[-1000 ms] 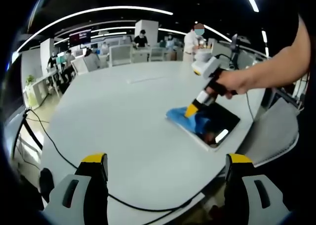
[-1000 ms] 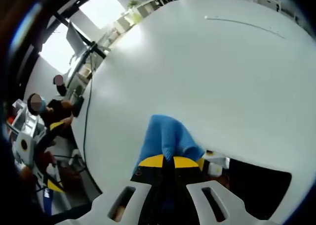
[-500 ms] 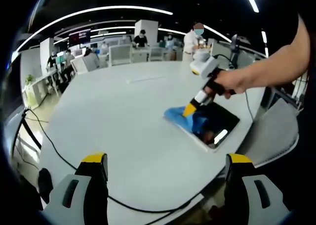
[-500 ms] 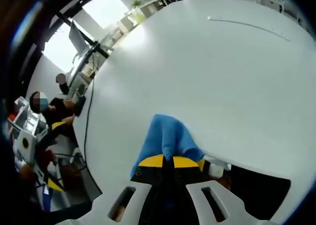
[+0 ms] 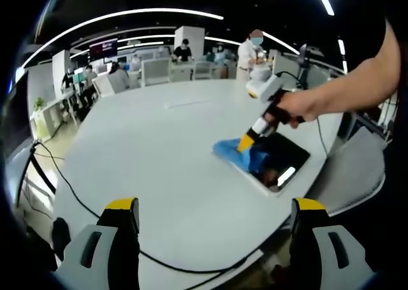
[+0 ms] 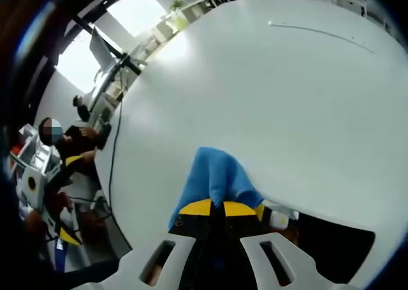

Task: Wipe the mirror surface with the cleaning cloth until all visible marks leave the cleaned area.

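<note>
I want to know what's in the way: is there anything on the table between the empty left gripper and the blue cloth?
Nothing sits there. In the left gripper view, bare white table stretches from the left gripper to the cloth.

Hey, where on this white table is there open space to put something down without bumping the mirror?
The white table is bare across its wide stretch between the mirror and the far chairs, and again in front of the left claw. It is crowded at the mirror, where the right claw presses the blue cloth, and a black cable crosses the near edge.
</note>
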A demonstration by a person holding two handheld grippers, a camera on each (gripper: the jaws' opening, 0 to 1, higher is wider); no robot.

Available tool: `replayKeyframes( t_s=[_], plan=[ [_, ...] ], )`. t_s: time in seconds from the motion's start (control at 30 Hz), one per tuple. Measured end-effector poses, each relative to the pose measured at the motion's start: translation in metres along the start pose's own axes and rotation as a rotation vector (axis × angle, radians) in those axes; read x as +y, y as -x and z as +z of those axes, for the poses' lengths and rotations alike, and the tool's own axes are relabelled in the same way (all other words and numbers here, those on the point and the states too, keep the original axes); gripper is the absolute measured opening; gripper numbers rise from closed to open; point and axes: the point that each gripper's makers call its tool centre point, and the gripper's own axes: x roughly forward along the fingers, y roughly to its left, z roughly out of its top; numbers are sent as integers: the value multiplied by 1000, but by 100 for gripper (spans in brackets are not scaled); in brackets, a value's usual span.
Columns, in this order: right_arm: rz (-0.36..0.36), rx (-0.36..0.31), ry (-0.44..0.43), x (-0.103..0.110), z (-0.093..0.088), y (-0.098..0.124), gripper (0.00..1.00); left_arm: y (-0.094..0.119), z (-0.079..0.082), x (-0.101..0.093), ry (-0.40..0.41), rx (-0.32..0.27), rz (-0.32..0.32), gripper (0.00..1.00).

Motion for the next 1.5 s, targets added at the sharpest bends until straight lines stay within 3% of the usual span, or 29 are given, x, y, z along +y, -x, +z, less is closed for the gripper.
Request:
replayKeyframes(
  t_s=[0.77, 1.5],
  plan=[
    [-27, -1, -16, -30, -8, 17, 0, -3, 3, -8, -4, -6, -2, 99],
    [-75, -23, 13, -29, -12, 20, 0, -4, 7, -11, -6, -21, -6, 99]
  ],
)
